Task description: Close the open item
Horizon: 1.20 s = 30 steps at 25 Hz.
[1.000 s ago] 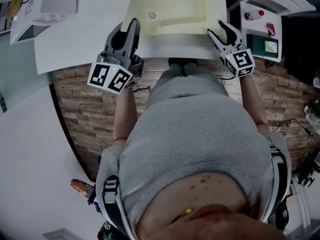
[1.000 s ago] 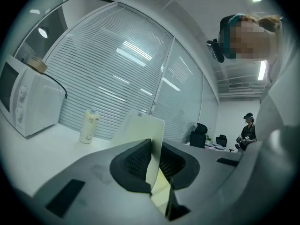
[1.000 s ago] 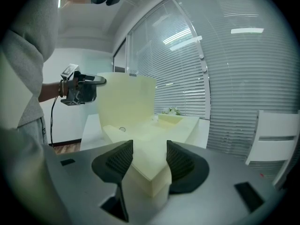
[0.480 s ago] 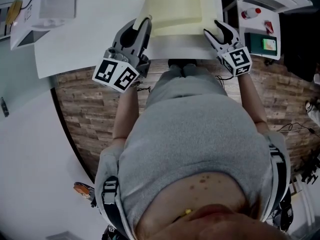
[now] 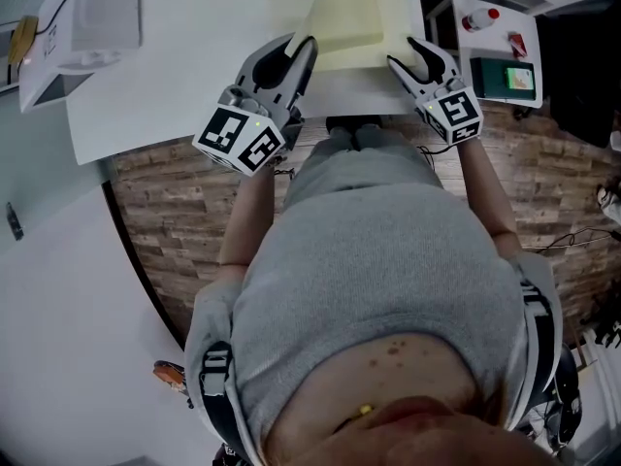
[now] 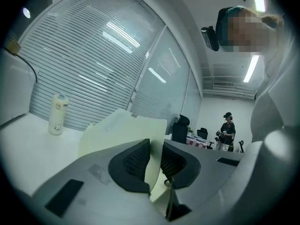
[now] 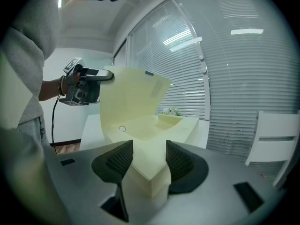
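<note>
We stand at a white table with a pale yellow box at the top middle of the head view, just past both grippers. The box is open. In the right gripper view its lid stands upright at the centre, tilted a little over the base.

The left gripper reaches in from the left of the head view to the lid's edge. In its own view the gripper has its jaws very narrow, with the lid as a thin sheet between the two dark pads. The pads touch it, and the jaws are opening.

The right gripper sits at the box's right side, right of centre in the head view. In its own view the gripper has its jaws set fairly wide around the near corner of the base, a pad against each side of that corner. The left gripper shows there too, at the upper left, on the lid's top edge.

A pale bottle stands on the table at the left of the left gripper view, in front of window blinds. A white chair shows at the right edge of the right gripper view. The floor under us is wood planks.
</note>
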Available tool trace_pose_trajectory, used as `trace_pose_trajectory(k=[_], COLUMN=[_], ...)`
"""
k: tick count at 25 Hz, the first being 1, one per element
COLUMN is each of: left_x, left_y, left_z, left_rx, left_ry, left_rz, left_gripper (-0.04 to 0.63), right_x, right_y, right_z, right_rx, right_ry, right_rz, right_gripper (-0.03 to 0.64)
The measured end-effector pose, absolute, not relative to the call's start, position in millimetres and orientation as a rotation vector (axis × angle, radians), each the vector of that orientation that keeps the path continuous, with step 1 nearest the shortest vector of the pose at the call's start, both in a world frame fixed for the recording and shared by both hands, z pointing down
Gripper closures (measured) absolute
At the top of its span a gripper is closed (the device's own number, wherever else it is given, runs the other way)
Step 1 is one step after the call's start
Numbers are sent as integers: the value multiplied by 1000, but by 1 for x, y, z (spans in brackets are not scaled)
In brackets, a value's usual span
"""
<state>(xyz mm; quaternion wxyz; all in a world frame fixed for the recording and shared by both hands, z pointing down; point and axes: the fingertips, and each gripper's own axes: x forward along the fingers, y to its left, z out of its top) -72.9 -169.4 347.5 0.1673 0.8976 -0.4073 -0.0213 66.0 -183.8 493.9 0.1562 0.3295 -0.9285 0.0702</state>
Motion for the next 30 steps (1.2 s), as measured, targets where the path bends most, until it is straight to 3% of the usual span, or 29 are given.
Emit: trace_pose_trajectory(k=[30], left_x=[20], left_y=[-187], left_z=[405], left_rx=[2578], left_ry=[-833], left_rz=[171], left_gripper=[534], right_x=[67], right_y=[-184], right_z=[494], right_rx=[939], right_ry=[-2679], right_rz=[193], right_gripper=[350])
